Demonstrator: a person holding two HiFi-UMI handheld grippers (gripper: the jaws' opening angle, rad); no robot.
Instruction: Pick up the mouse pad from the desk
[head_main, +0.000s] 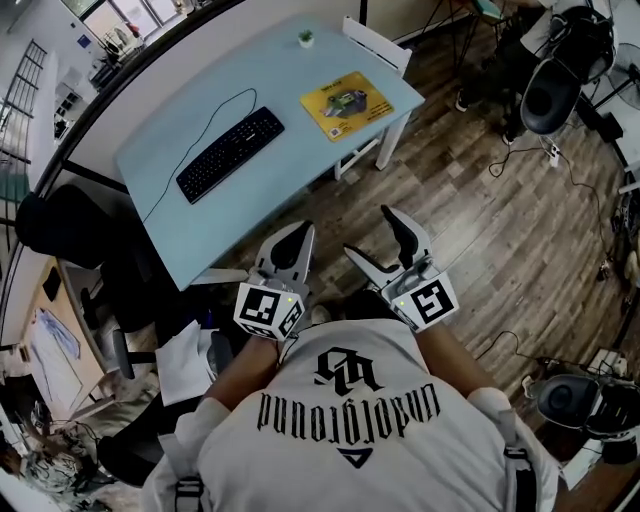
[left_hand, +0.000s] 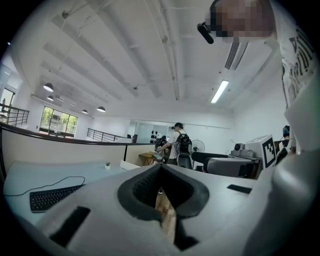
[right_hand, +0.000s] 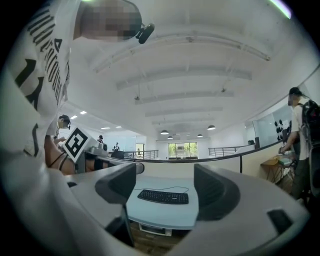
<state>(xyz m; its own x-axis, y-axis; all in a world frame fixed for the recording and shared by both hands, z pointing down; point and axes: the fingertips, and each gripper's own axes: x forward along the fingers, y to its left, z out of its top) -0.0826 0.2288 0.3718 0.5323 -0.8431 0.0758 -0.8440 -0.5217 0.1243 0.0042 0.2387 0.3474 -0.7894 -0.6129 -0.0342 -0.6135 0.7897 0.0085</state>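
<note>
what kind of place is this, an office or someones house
Most likely an open-plan office or studio, not a home: a pale desk with a keyboard and mouse pad, a large hall with ceiling lamps and a railing, and another person working beyond.

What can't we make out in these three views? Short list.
- Mouse pad print: head view, too small to read.
- Mouse pad in both gripper views: not made out; the bodies of the left gripper and right gripper fill the lower frame.
- Plant pot: head view, too small for detail.
- Keyboard key legends: every view, too small.
</note>
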